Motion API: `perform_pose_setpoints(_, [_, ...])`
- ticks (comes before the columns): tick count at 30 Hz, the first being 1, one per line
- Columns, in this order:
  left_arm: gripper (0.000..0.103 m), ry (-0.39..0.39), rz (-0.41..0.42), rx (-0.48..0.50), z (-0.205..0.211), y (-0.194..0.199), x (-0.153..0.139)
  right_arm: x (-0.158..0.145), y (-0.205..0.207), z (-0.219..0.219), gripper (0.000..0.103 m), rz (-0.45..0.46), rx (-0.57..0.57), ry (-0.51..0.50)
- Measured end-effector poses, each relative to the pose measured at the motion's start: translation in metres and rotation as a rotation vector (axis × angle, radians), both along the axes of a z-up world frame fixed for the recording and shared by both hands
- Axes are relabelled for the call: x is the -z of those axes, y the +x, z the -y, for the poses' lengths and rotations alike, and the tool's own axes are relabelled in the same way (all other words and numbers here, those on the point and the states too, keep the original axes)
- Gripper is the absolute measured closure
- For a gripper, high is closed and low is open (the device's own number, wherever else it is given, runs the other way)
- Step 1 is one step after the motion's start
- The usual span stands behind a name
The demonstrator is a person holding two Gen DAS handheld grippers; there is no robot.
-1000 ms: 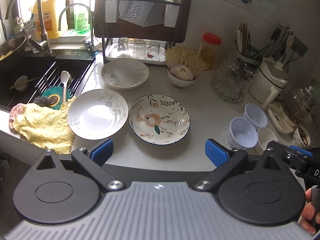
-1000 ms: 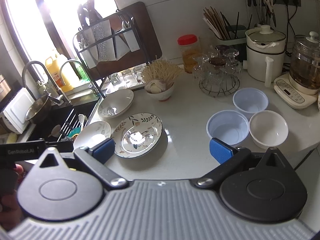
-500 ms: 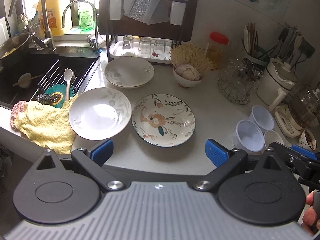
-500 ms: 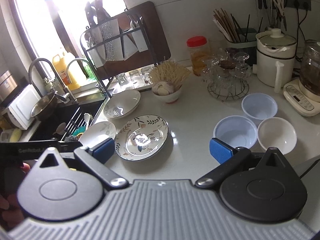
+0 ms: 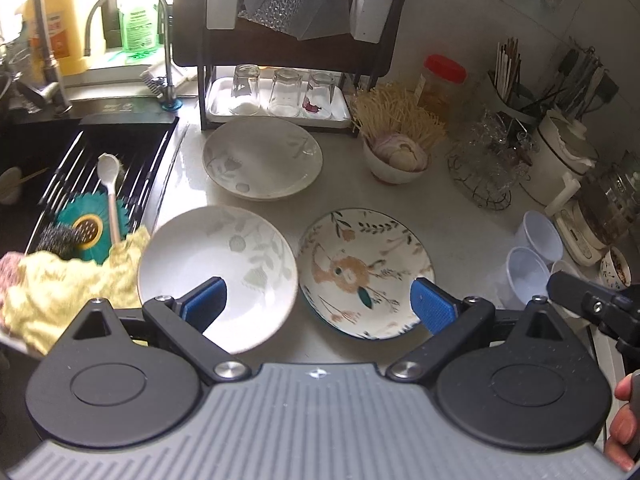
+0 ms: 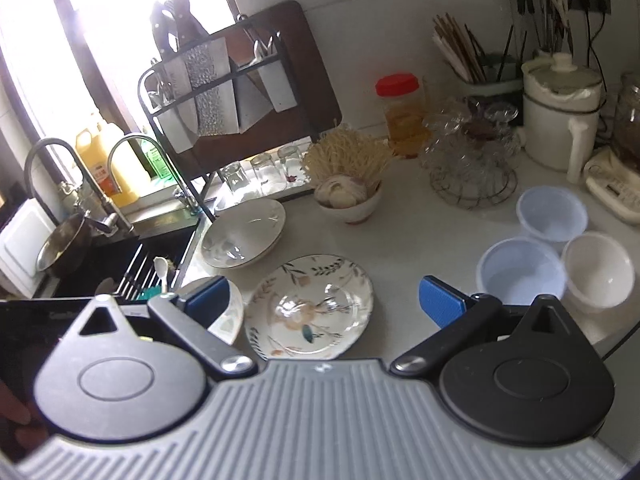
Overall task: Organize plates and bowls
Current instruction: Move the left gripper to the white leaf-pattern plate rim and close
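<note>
Three plates lie on the white counter. A plain white plate (image 5: 224,264) sits front left, a floral plate (image 5: 360,268) beside it on the right, and a cream plate (image 5: 262,158) behind them near the rack. My left gripper (image 5: 318,300) hovers open above the two front plates, holding nothing. Three small bowls stand at the right: two bluish plastic ones (image 6: 520,276) (image 6: 552,212) and a white one (image 6: 598,268). My right gripper (image 6: 326,300) hangs open over the floral plate (image 6: 310,304), empty. The other gripper's body shows at each view's edge.
A black sink (image 5: 60,168) with a spoon and scrubber lies left, a yellow cloth (image 5: 68,284) on its edge. A dish rack (image 5: 280,92) with three glasses stands behind. A garlic bowl (image 5: 394,160), wire glass holder (image 5: 486,168), jar, pot and kettle crowd the back right.
Both grippers have moved forward and lower toward the counter, so the plates look larger and closer. Both stay open. No dish has moved.
</note>
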State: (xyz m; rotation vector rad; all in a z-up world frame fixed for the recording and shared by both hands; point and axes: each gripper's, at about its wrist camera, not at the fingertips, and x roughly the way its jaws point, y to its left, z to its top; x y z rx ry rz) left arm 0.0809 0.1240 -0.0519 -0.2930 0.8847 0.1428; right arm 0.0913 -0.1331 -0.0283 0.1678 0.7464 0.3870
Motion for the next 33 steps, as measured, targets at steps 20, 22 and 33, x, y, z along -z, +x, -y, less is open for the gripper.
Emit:
perform_pose_setpoints(20, [0.003, -0.051, -0.091, 0.14, -0.144, 0.048, 0.055, 0.056, 0.02, -0.125, 0.021, -0.186, 0.075, 0.073])
perform_pose_setpoints(22, [0.003, -0.051, -0.112, 0.139, -0.155, 0.05, 0.066, 0.067, 0.017, -0.135, 0.025, -0.222, 0.077, 0.083])
perform_pose_setpoints(33, [0.004, -0.025, -0.15, 0.215, -0.191, 0.068, 0.123, 0.142, 0.024, -0.171, 0.055, -0.427, 0.152, 0.11])
